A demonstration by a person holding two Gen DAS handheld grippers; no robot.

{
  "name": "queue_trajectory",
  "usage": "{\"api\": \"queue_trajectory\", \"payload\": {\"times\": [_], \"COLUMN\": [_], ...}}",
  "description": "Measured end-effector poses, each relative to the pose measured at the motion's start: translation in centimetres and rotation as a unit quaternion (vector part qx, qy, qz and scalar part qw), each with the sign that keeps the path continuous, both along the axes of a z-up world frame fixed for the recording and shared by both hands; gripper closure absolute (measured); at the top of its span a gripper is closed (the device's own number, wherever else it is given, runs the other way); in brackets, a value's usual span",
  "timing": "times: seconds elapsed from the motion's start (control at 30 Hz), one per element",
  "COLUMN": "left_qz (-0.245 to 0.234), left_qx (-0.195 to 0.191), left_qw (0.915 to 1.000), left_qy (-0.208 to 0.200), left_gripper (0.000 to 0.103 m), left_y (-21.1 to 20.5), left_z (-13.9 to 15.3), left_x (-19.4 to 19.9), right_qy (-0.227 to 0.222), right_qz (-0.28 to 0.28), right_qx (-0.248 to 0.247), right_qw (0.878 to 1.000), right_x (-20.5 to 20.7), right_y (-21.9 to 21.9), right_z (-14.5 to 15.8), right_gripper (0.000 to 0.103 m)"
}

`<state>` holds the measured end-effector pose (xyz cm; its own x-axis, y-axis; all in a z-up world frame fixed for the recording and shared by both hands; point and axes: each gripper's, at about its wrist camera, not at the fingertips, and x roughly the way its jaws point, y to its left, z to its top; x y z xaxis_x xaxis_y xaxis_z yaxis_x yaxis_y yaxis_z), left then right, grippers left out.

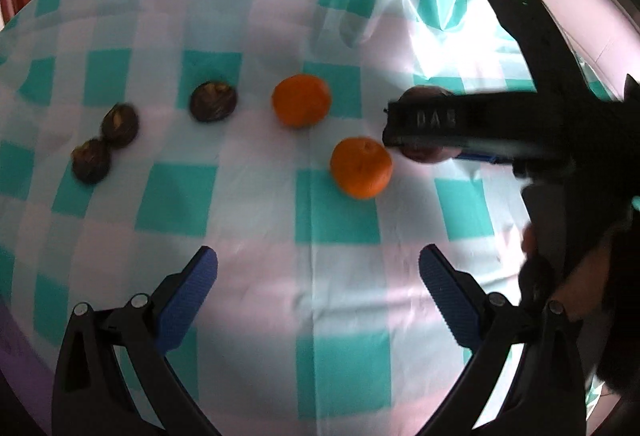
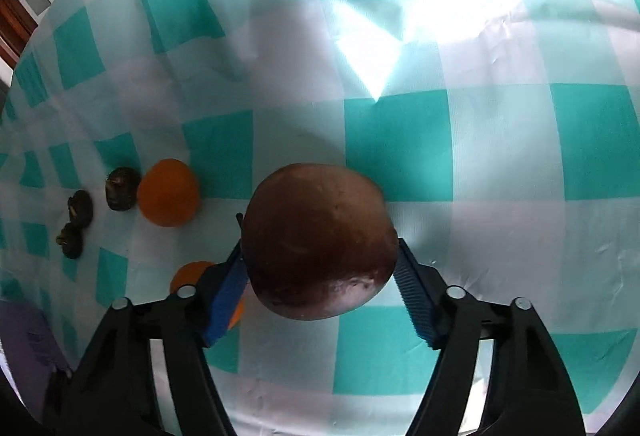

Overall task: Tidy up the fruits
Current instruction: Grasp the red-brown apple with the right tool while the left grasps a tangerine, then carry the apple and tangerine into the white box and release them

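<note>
Fruit in hand: a dark red, smooth round apple (image 2: 318, 242), clamped at three and nine o'clock by the right gripper (image 2: 320, 276). It looks firm, slick. The left gripper (image 1: 318, 292) stands apart, empty.

left gripper (image 1: 318, 284): jaws wide apart, nothing between the blue pads, angled down | right gripper (image 2: 320, 276): tipped steeply down, blue pads clamped on both sides of a dark red fruit (image 2: 318, 240) | a bit of hand (image 1: 560, 276) shows just right of the left claw
</note>
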<state>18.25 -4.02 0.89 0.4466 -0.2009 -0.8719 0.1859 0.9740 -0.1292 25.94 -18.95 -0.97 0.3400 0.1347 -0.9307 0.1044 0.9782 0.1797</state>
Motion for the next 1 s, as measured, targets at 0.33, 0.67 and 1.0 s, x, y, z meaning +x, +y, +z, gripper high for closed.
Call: {"api": "queue_trajectory", "payload": {"times": [0.33,0.67,1.0], "left_qz": [-0.038,-0.060,-0.051], "left_qx": [0.023,0.055,0.051], "left_qw": [0.9987,0.9957,0.9964], "left_qy": [-0.024,-0.044,-0.046], "left_gripper": [0.010,0.062,0.062], "left_y": [-3.4,-5.1,-2.2], "left_z": [-2.0,-2.4,1.8], "left_x": [4.5,5.3,-2.2], "right_qy": [-0.058,-0.049,-0.027], "right_qz": [-0.009,-0.032,0.021], "right_qx": [0.009,0.006,0.023], "right_qw": [0.998,0.998,0.999], "right_x": [-3.7,-10.4,-17.1], "right_y": [-3.3,-5.1,-3.4], "right_z": [4.5,4.9,5.2], "right_gripper": [0.050,0.049,0.049]}}
